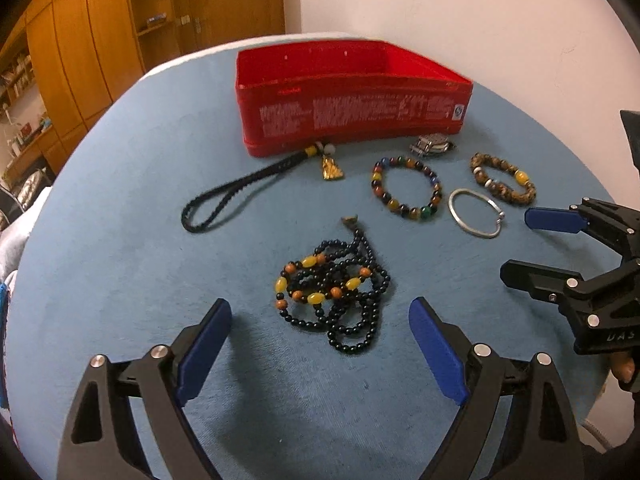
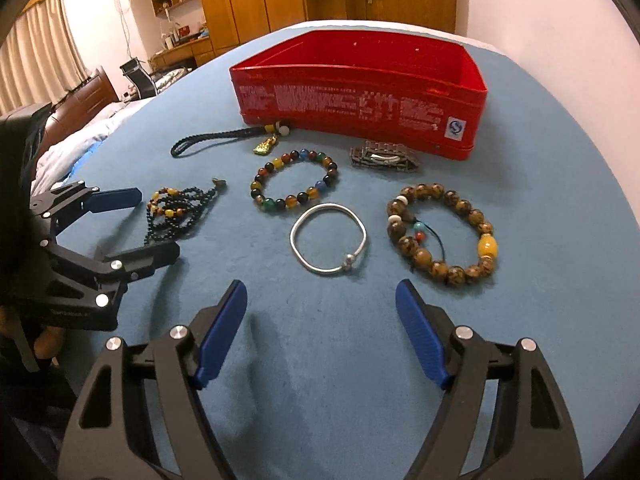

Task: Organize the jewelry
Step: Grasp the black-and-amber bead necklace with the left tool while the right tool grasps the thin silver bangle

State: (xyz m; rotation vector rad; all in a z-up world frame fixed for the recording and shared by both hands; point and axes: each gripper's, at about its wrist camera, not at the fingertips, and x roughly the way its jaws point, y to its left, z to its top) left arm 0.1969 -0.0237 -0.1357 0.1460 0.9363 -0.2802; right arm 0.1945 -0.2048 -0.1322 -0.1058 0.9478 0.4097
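Black cord (image 2: 216, 139) lies L-R, charm end at red box (image 2: 360, 92)

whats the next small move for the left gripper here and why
Probably ease the left gripper forward and down over the black bead necklace. Its jaws are open and empty, the necklace lies heaped just ahead between its fingers, and the red box behind shows no jewelry inside yet.

Both wrist cams low, near, facing red box (image 1: 352, 96), shared.
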